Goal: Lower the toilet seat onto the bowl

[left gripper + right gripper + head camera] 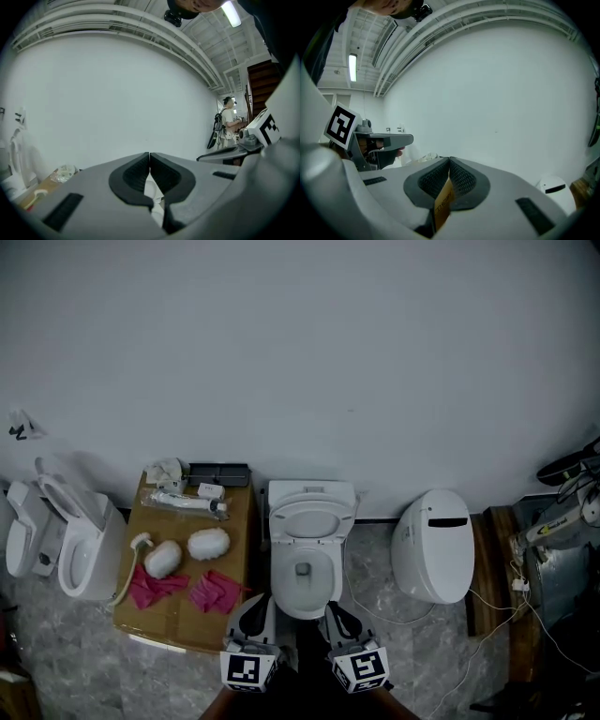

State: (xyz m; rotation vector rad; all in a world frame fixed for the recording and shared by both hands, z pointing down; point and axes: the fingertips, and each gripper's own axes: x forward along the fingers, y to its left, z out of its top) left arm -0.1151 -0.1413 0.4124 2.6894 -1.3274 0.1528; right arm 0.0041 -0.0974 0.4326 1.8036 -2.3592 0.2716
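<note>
In the head view a white toilet [305, 563] stands against the wall straight ahead. Its seat [312, 518] is tipped up toward the tank, and the bowl [302, 585] lies open below it. My left gripper [261, 602] hovers at the bowl's near left edge and my right gripper [335, 609] at its near right edge. Both point forward. The left gripper [149, 154] has its pads together, with a sliver of white toilet showing in the slit below them. The right gripper [449, 160] is also shut. An orange-brown strip shows in its slit; what it is I cannot tell.
A cardboard box [239, 540] left of the toilet carries pink gloves [214, 592], white pads and a tube. Another toilet [80, 540] stands far left and a closed one [433, 545] to the right. Cables and a wooden board [487, 568] lie at the right. A person [229, 119] stands far off.
</note>
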